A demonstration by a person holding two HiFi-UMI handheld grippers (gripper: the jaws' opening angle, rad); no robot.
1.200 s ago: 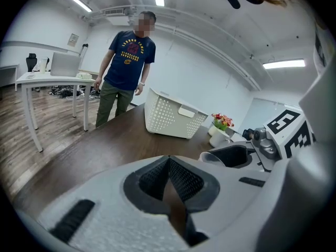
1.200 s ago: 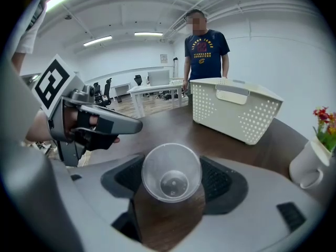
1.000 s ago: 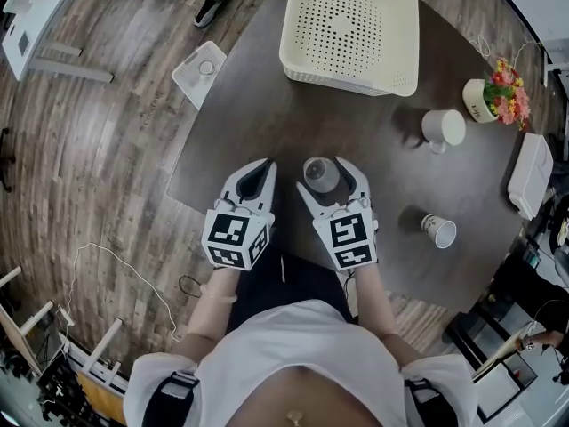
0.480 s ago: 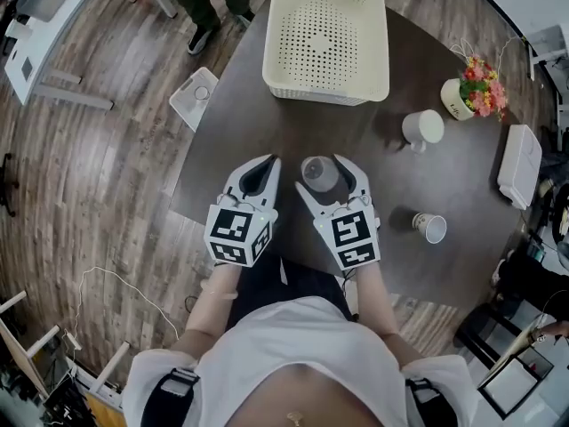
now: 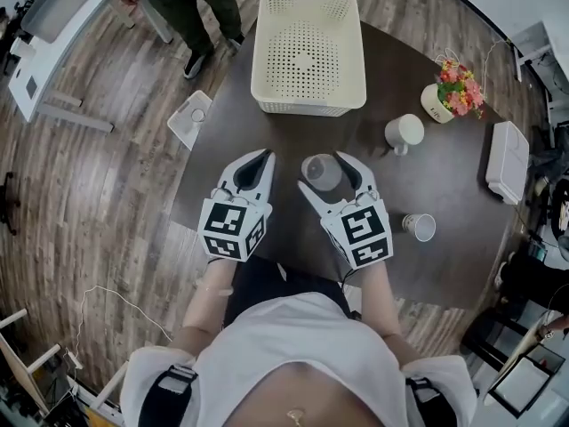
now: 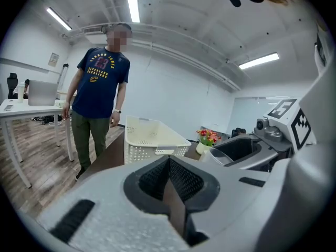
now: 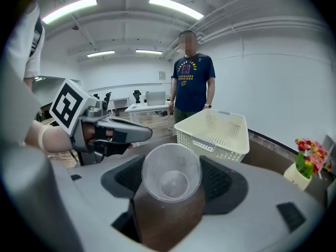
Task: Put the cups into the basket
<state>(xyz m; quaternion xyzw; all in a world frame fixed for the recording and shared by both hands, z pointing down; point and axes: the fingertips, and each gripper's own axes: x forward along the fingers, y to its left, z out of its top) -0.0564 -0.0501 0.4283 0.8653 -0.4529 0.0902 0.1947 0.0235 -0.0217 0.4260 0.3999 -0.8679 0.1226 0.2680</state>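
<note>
Nearest us, left gripper (image 5: 263, 157): fingers closed flat against each other. Just beside it, right gripper (image 5: 325, 173): fingers clamped on 1 clear plastic cup (image 7: 171, 172), its mouth turned back toward the hand, over the near part of the dark table (image 5: 267, 132). To the right we note 1 paper cup (image 5: 420, 227), and farther on 1 white cup (image 5: 404, 132) near a flower pot (image 5: 447, 94). Beyond, the cream basket (image 5: 308, 107) sits at the table's far edge, well apart from all 3 cups.
</note>
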